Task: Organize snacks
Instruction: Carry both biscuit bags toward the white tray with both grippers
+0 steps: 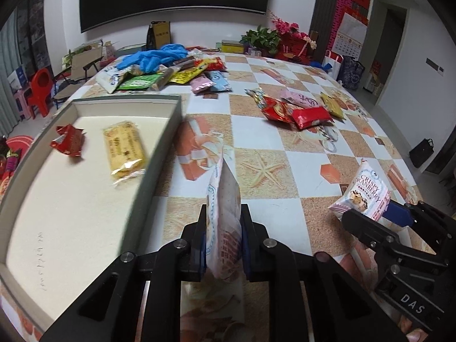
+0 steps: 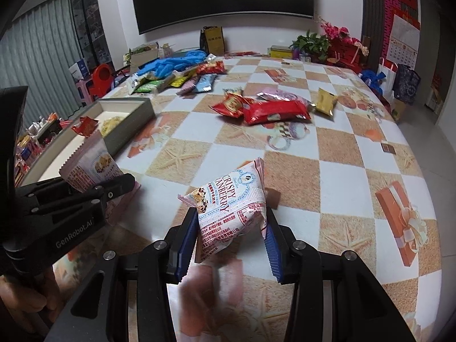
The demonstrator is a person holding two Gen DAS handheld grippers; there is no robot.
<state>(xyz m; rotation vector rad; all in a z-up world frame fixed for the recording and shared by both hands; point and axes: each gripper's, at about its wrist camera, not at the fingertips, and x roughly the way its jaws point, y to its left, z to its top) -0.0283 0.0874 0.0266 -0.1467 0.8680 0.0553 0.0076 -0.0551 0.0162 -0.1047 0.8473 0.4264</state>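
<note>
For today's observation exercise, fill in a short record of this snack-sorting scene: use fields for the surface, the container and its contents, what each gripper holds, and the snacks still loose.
Surface: table with a checked cloth
Container: shallow grey box at the left
In the box: red wrapper, yellow packet
Left gripper: shut on a pink-and-white packet, held edge-on
Right gripper: shut on a Crispy Cranberry packet
Loose snacks: red and gold cluster mid-table; mixed pile by blue gloves at the far side
</note>
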